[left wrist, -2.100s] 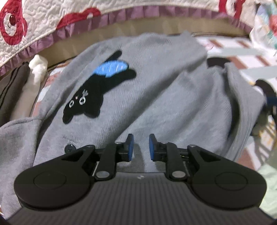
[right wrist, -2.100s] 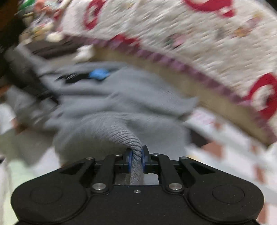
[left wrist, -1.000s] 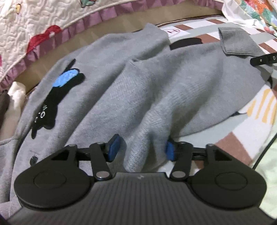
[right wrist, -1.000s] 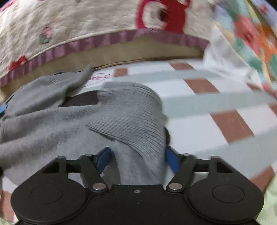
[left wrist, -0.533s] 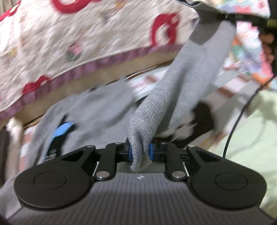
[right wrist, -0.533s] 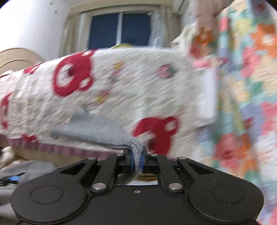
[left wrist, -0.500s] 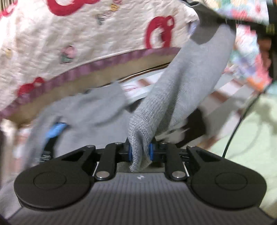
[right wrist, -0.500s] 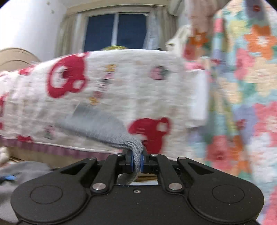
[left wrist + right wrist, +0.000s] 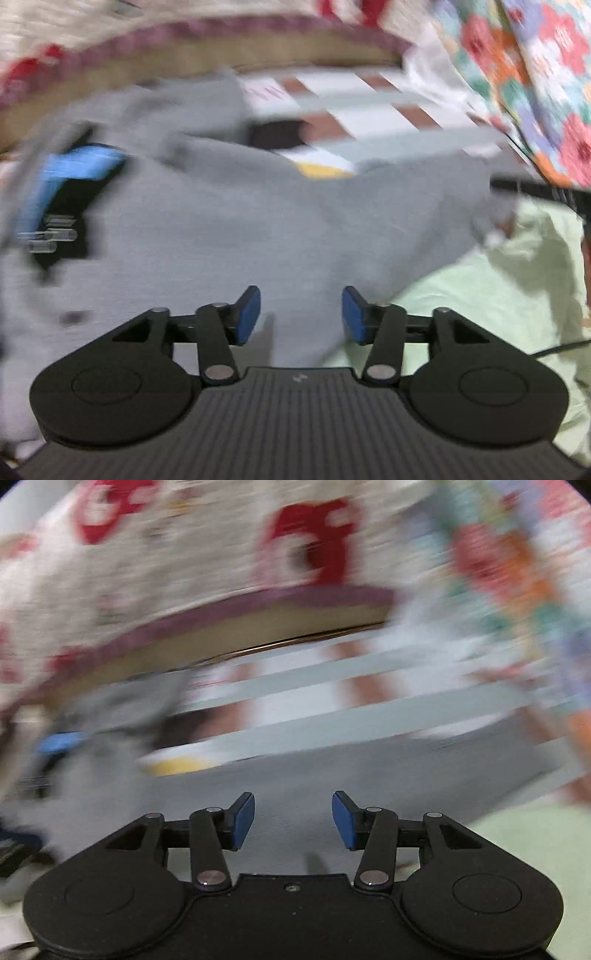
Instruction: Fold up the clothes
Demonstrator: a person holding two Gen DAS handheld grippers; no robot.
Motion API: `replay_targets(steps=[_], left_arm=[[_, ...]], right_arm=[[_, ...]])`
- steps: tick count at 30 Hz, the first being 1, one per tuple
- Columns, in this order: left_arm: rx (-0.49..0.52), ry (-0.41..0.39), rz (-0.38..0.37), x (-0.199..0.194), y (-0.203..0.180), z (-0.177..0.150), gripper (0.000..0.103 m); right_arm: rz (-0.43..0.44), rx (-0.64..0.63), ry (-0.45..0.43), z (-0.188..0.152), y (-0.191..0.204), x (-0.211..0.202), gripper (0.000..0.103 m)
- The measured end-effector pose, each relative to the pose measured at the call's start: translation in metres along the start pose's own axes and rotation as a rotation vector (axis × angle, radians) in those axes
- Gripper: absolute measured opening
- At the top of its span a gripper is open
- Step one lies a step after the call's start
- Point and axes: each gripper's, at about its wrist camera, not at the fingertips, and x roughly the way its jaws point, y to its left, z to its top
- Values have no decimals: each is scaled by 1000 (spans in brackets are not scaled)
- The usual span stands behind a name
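Note:
A grey knit sweater (image 9: pixel 236 221) with a black and blue animal patch (image 9: pixel 62 195) lies spread on a striped mat; both views are blurred by motion. Its sleeve (image 9: pixel 424 199) stretches out flat to the right. My left gripper (image 9: pixel 301 314) is open just above the sweater's near edge, nothing between its blue pads. In the right wrist view the same grey sleeve (image 9: pixel 369 771) lies across the mat in front of my right gripper (image 9: pixel 293 819), which is open and holds nothing. The patch (image 9: pixel 55 746) shows at the far left there.
A striped mat (image 9: pixel 369 118) in white, grey and brown lies under the sweater. A quilt with red shapes and a purple hem (image 9: pixel 221 605) hangs behind. Floral fabric (image 9: pixel 535 74) fills the right. Pale green cloth (image 9: pixel 498 295) lies at the near right, with a black cable (image 9: pixel 557 347).
Half a second ago both grippers were shut on the raised grey sleeve. Both have let go and opened, and the sleeve now lies flat out to the right.

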Motion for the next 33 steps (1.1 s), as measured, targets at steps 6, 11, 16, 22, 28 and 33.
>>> replay_targets(steps=[6, 11, 16, 22, 28, 33], left_arm=[[-284, 7, 340, -52, 141, -24, 80], [-526, 105, 350, -62, 213, -57, 76], [-555, 118, 294, -65, 230, -86, 76], [-521, 131, 308, -53, 229, -87, 77], [-227, 90, 716, -54, 205, -80, 80], [-113, 106, 729, -44, 204, -77, 84]], right_arm=[[407, -18, 154, -20, 95, 46, 52], [476, -267, 263, -39, 166, 59, 52], [488, -301, 393, -68, 177, 76, 54], [324, -207, 302, -87, 175, 110, 66], [255, -99, 155, -63, 170, 117, 66], [249, -54, 228, -57, 165, 130, 68]])
